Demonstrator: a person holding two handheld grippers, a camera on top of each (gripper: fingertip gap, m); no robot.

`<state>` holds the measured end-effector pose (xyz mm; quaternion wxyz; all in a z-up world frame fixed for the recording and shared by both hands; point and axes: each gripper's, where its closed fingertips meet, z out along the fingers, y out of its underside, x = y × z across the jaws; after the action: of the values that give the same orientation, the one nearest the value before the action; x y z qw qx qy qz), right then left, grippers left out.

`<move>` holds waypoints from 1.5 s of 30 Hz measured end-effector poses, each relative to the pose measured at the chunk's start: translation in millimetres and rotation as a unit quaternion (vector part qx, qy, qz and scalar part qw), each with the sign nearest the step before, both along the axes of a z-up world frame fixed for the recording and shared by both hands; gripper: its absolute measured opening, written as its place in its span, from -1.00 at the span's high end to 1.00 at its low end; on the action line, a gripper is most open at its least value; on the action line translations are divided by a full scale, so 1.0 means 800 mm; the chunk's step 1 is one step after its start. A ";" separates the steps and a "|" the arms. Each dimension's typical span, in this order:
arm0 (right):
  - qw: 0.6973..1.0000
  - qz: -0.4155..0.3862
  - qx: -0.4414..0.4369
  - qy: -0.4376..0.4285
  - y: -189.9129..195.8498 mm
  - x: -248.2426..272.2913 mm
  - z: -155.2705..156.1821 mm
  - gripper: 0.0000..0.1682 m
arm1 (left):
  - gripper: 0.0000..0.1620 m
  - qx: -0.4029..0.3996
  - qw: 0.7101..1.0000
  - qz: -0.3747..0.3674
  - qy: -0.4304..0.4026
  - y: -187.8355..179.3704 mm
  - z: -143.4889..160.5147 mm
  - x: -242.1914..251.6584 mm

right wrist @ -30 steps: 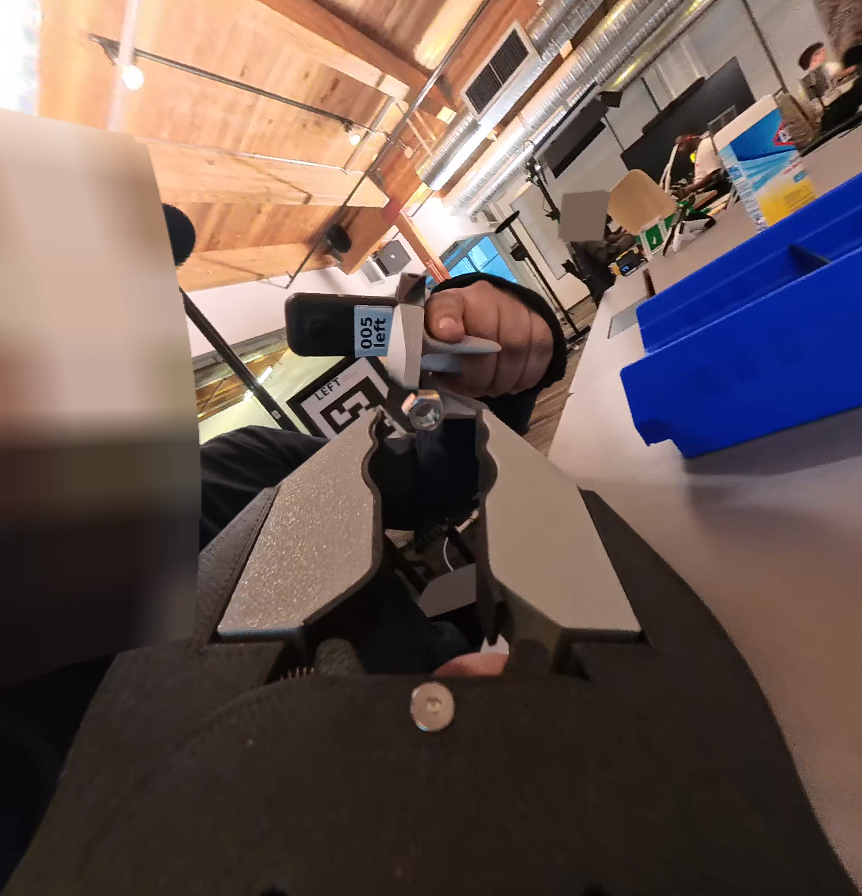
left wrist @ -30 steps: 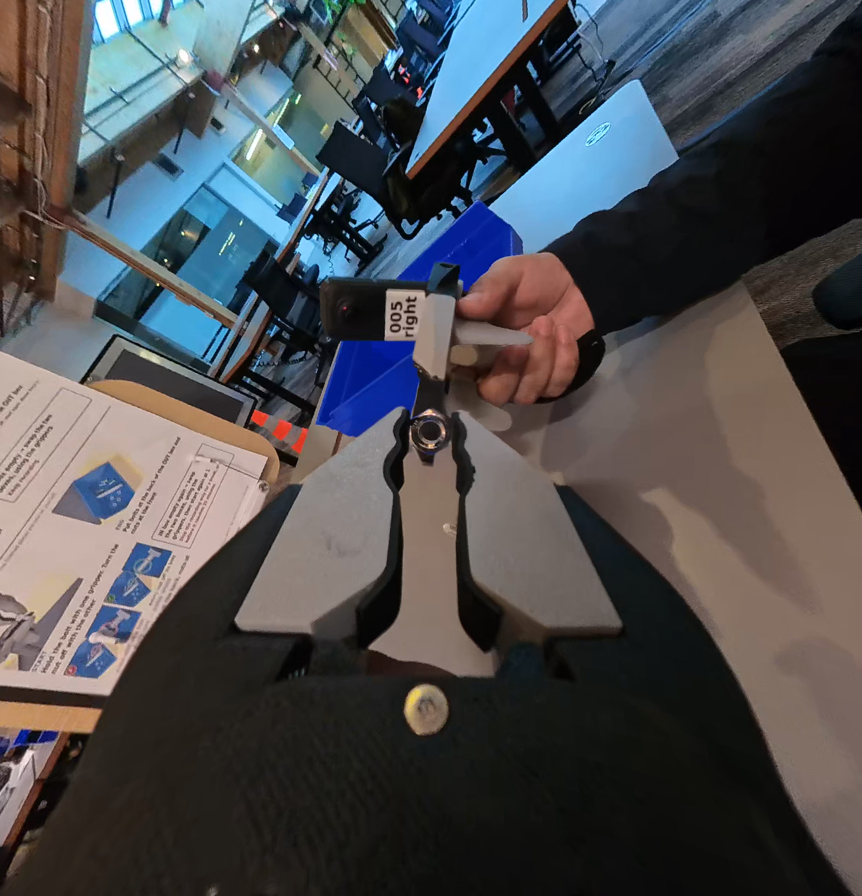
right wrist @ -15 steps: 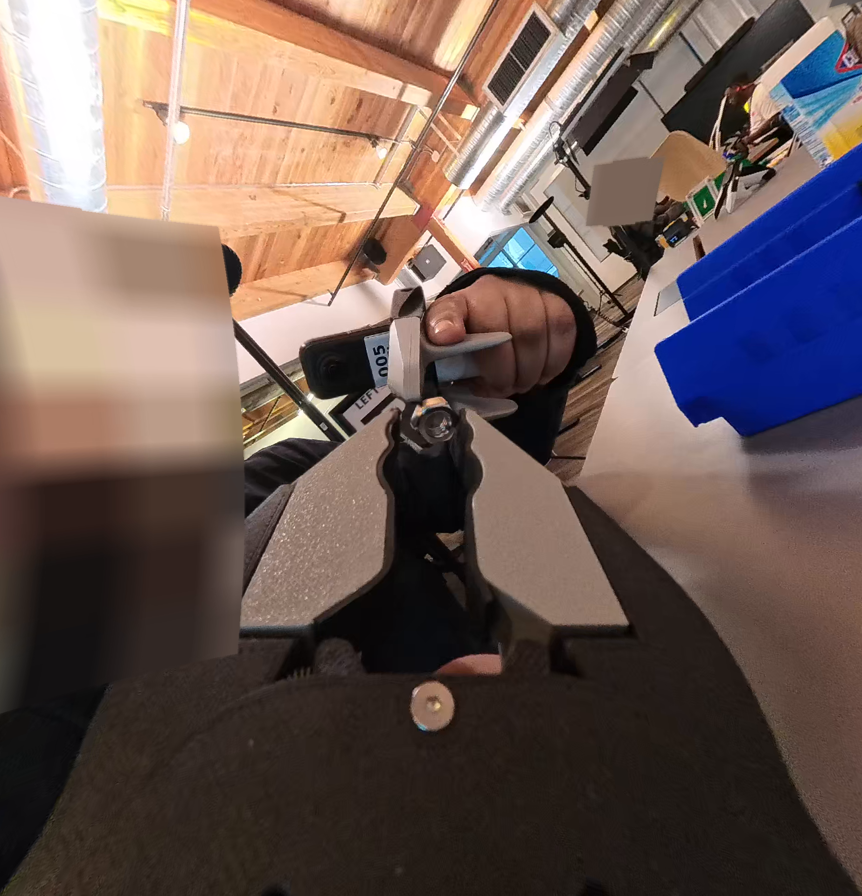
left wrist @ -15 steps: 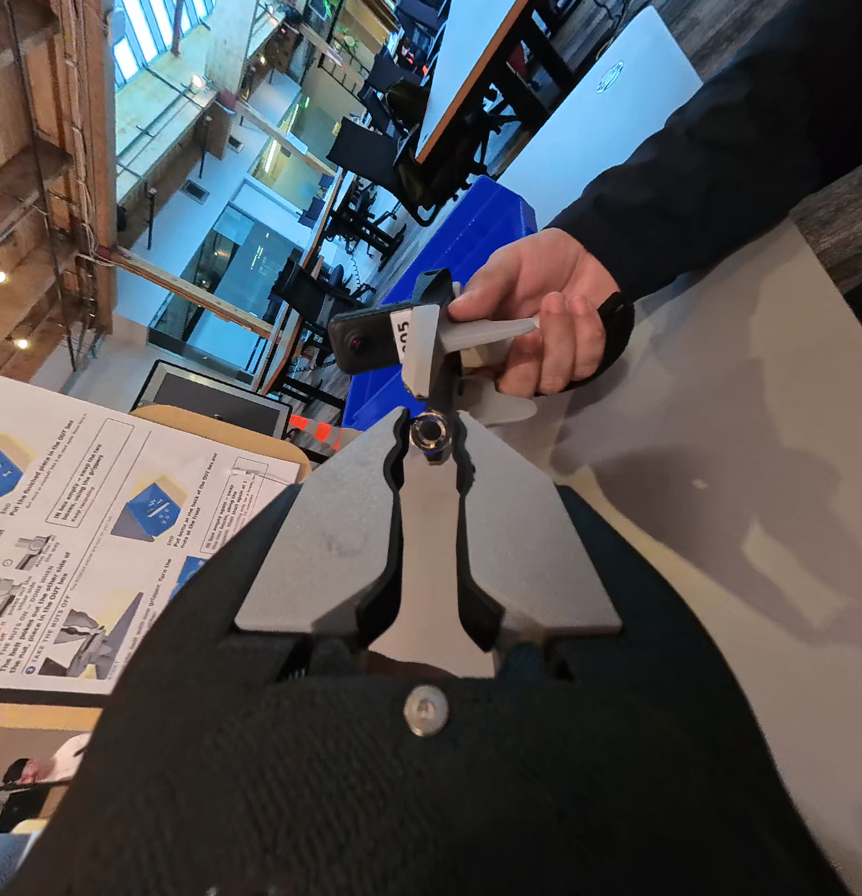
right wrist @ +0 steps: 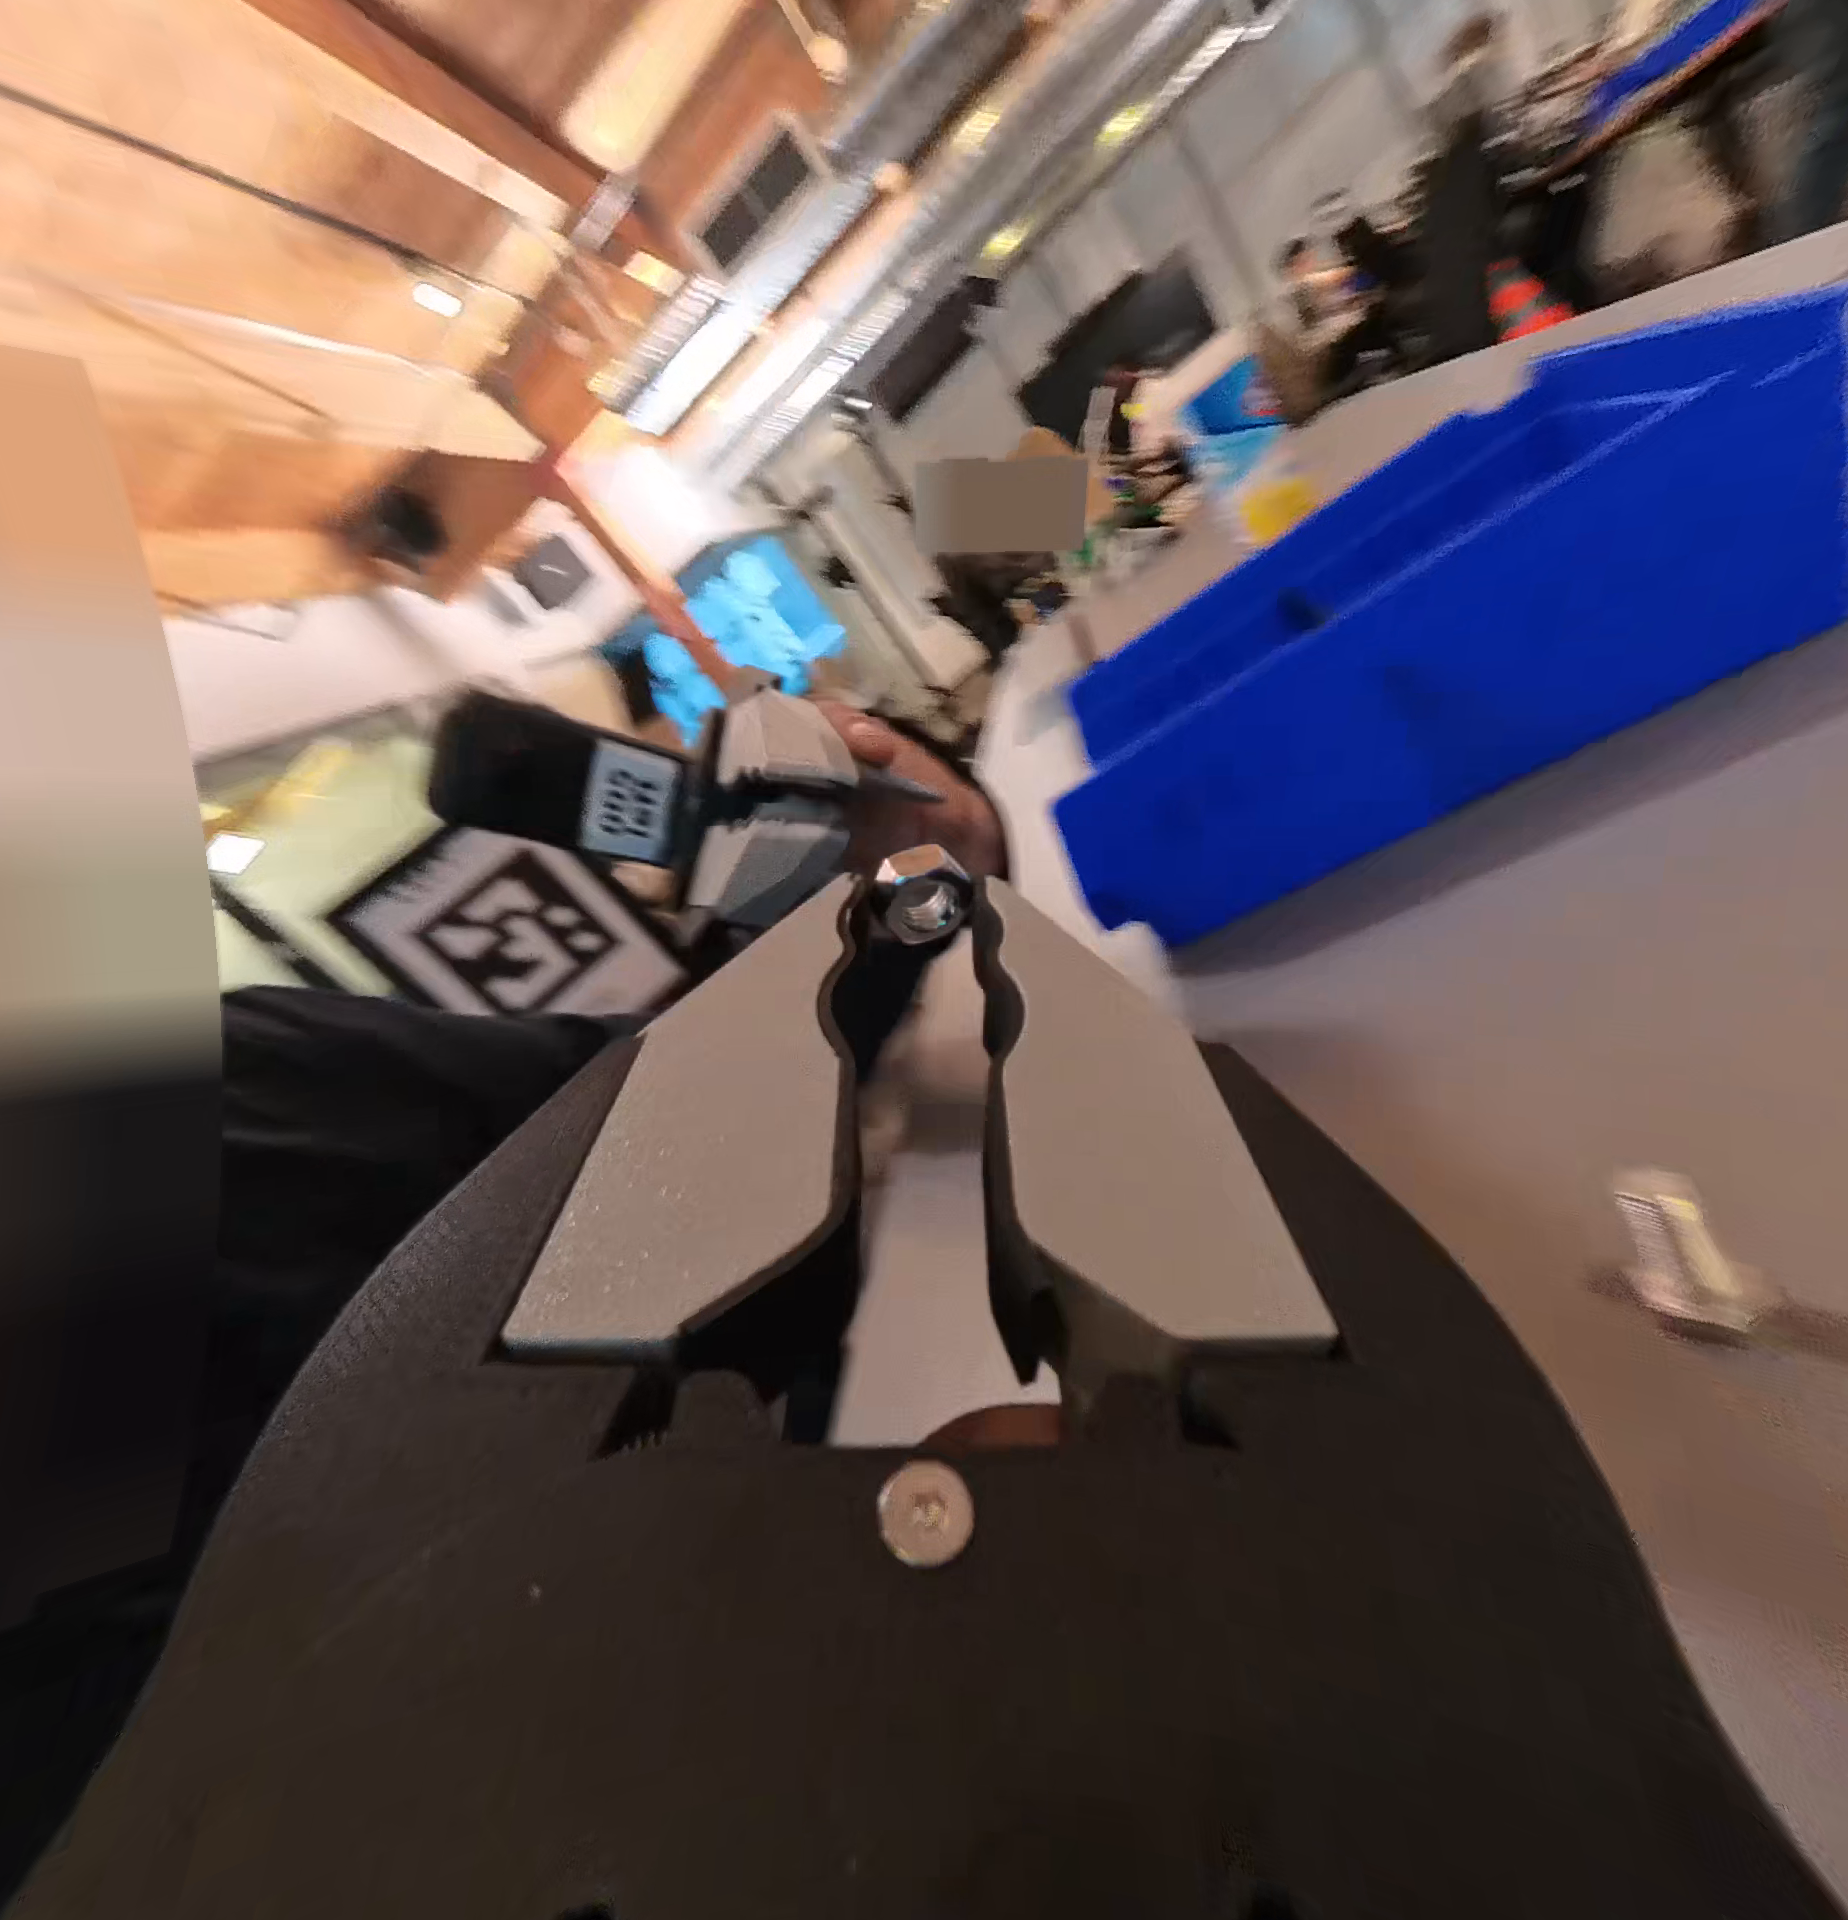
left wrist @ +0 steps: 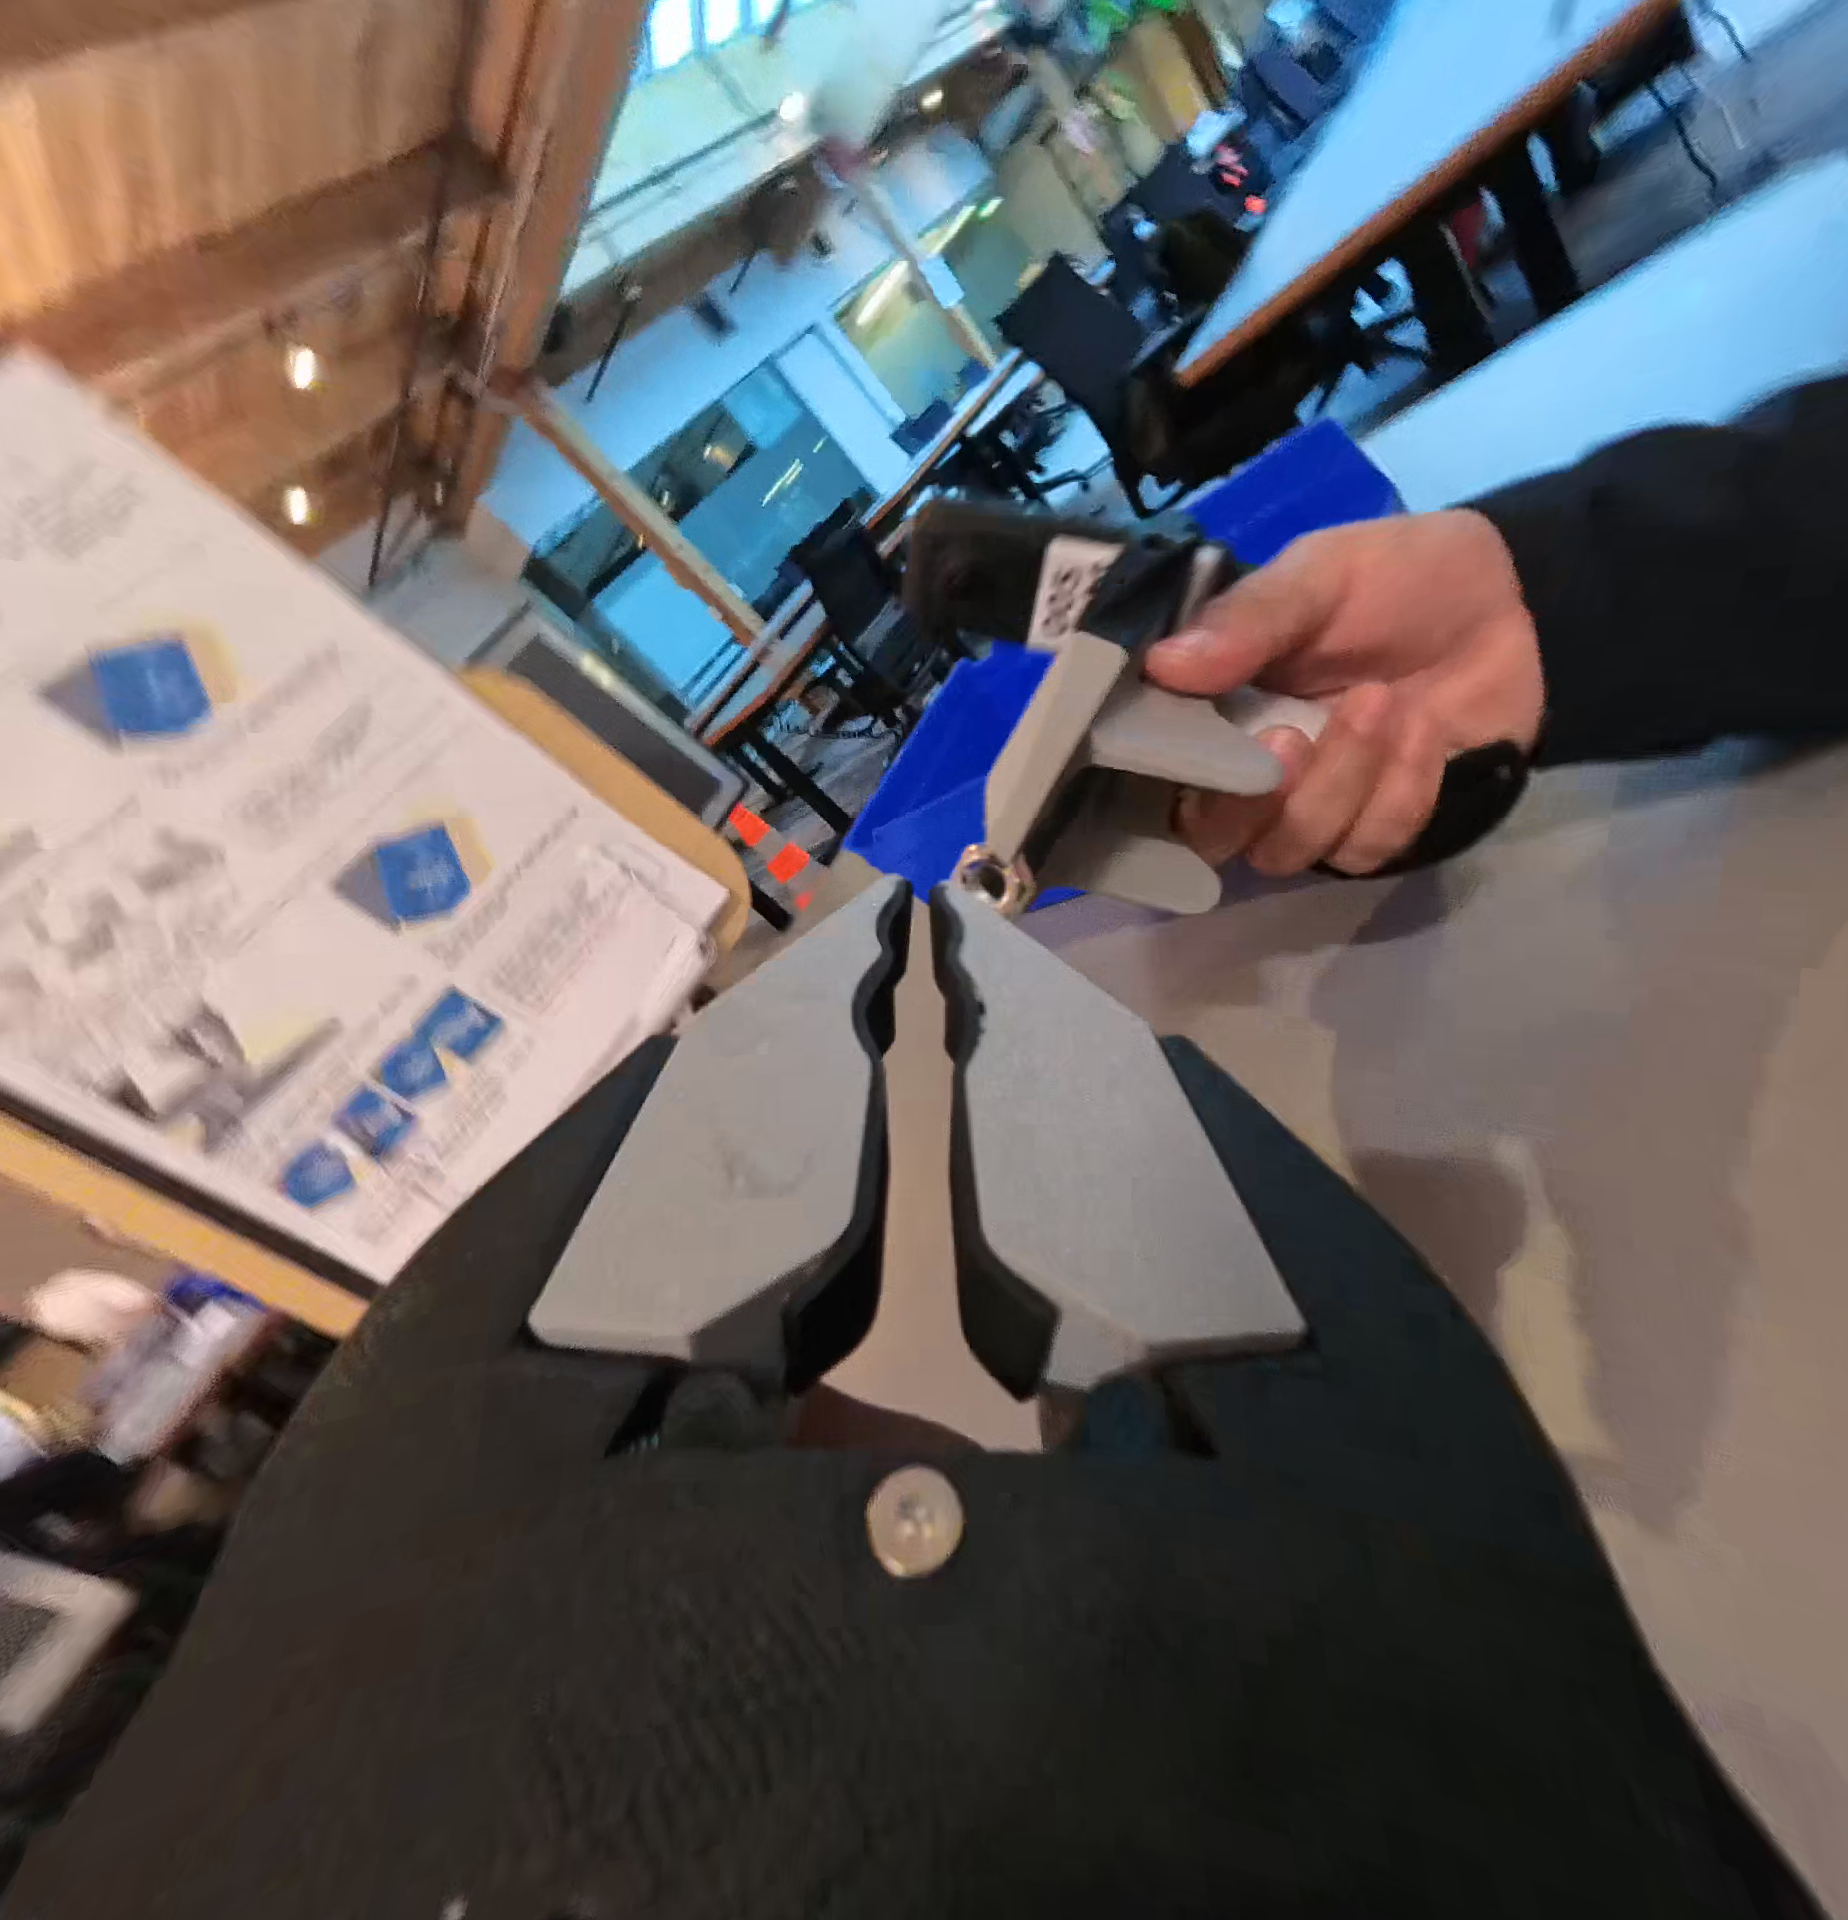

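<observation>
My right gripper (right wrist: pixel 920 909) is shut on a silver hex nut (right wrist: pixel 922 902) pinched at its fingertips, held above the grey table (right wrist: pixel 1522 1039). In the left wrist view the same gripper (left wrist: pixel 1003 883) shows with the nut (left wrist: pixel 993 881), held by a hand (left wrist: pixel 1356 686) in a dark sleeve. My left gripper (left wrist: pixel 920 906) is shut with nothing between its fingers, its tips just left of the nut and apart from it. It shows farther off in the right wrist view (right wrist: pixel 774 821). A blurred silver piece like a bolt (right wrist: pixel 1668 1268) lies on the table.
A blue bin (right wrist: pixel 1471 665) stands on the table beyond the grippers and shows in the left wrist view (left wrist: pixel 941 790). A printed instruction sheet (left wrist: pixel 276 831) stands at the left. A black-and-white marker board (right wrist: pixel 515 935) lies behind the left gripper. Desks and chairs are far off. The grippers are tip to tip, or close to it.
Both grippers held the nut between them half a second ago. My left gripper has let go, closed empty and swung away to the left. My right gripper keeps the nut.
</observation>
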<state>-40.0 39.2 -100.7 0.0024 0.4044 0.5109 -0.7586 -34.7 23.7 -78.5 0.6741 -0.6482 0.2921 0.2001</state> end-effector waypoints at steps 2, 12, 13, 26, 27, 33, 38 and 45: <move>0.995 -0.063 0.077 -0.002 0.016 -0.010 -0.014 0.81 | 0.81 -0.043 0.996 0.012 -0.079 0.005 -0.021 -0.011; 0.951 -0.198 0.238 -0.005 0.061 -0.030 -0.044 0.81 | 0.64 -0.266 0.929 0.119 -0.228 0.091 -0.178 -0.062; 0.952 -0.201 0.230 -0.006 0.064 -0.031 -0.043 0.81 | 0.66 -0.271 0.928 0.116 -0.227 0.098 -0.183 -0.064; 0.951 -0.214 0.225 -0.014 0.077 -0.031 -0.043 0.81 | 0.68 -0.371 0.892 0.112 -0.233 0.119 -0.228 -0.068; 0.948 -0.218 0.231 -0.017 0.079 -0.032 -0.046 0.81 | 0.70 -0.369 0.894 0.113 -0.230 0.121 -0.227 -0.068; 0.916 -0.245 0.308 -0.076 0.098 -0.040 -0.086 0.81 | 0.92 -0.363 0.900 0.103 -0.216 0.121 -0.225 -0.065; 0.862 -0.241 0.421 -0.146 0.111 -0.043 -0.144 0.81 | 0.91 -0.354 0.903 0.093 -0.227 0.104 -0.217 -0.070; 0.802 -0.195 0.528 -0.200 0.108 -0.036 -0.199 0.81 | 0.92 -0.311 0.899 0.086 -0.295 0.086 -0.182 -0.094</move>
<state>-69.2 125.7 -259.6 -0.2574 0.5767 0.7308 -0.2589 -109.7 92.8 -223.7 0.4738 -0.8767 0.0703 -0.0444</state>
